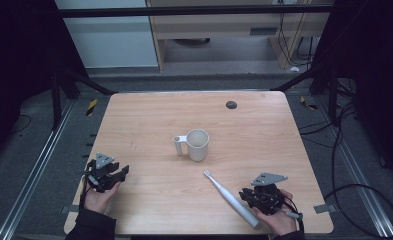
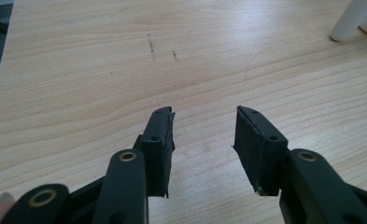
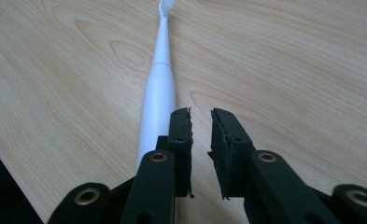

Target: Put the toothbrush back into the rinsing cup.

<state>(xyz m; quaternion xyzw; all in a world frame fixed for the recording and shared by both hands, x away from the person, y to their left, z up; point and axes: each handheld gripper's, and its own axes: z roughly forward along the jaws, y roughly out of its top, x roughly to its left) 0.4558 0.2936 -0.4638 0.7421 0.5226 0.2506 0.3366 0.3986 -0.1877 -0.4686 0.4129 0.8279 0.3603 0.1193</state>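
Filling the middle of the high view, a pale rectangular wooden table [image 1: 149,120] carries a cream ceramic mug [image 1: 197,144] at its centre. A slim white electric toothbrush [image 1: 230,197] lies flat at lower right, its bristles toward the mug. The right gripper [image 3: 201,113], at lower right, has its jaws slightly apart and empty, with the toothbrush just beside the left jaw. The left gripper [image 2: 204,112], at lower left, stands wide open over bare wood.

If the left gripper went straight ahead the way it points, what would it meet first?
Probably nothing soon: bare light wooden table lies ahead of the open left gripper. The white handled mug sits off to the side.
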